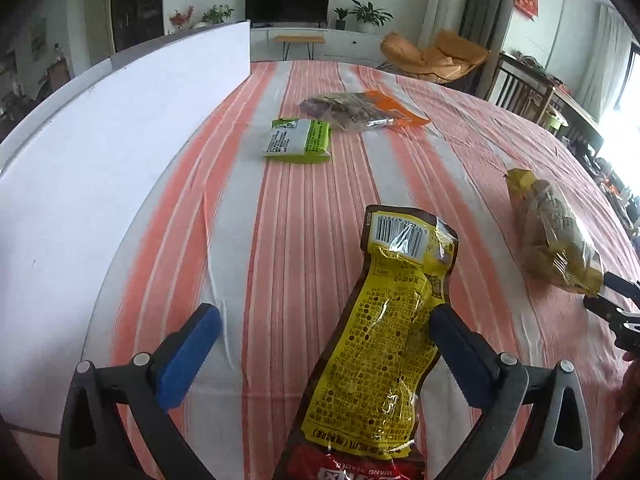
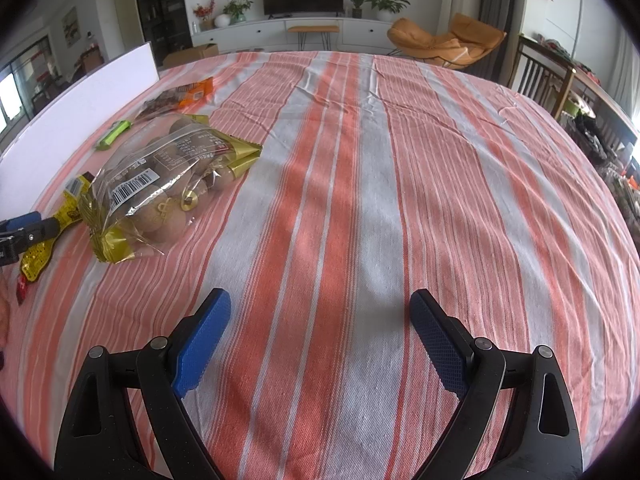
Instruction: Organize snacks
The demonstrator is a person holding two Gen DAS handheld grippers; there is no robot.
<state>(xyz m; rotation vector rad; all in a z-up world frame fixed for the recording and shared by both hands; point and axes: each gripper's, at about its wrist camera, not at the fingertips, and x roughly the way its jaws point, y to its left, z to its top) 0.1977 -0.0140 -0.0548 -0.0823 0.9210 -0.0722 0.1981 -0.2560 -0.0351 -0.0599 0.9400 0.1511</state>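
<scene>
The left gripper [image 1: 324, 326] had its jaws spread wide, the yellow pouch [image 1: 384, 340] lying loose between them on the striped desk [image 1: 280, 220]. The right gripper [image 2: 320, 328] gaped empty, the clear bag [image 2: 160, 176] at ten o'clock.

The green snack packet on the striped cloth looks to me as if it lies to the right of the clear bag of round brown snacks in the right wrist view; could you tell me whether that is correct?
Not quite: in the right wrist view the green snack packet lies to the left of the clear bag of round brown snacks, nearer the white board. It does lie on the striped cloth.
</scene>
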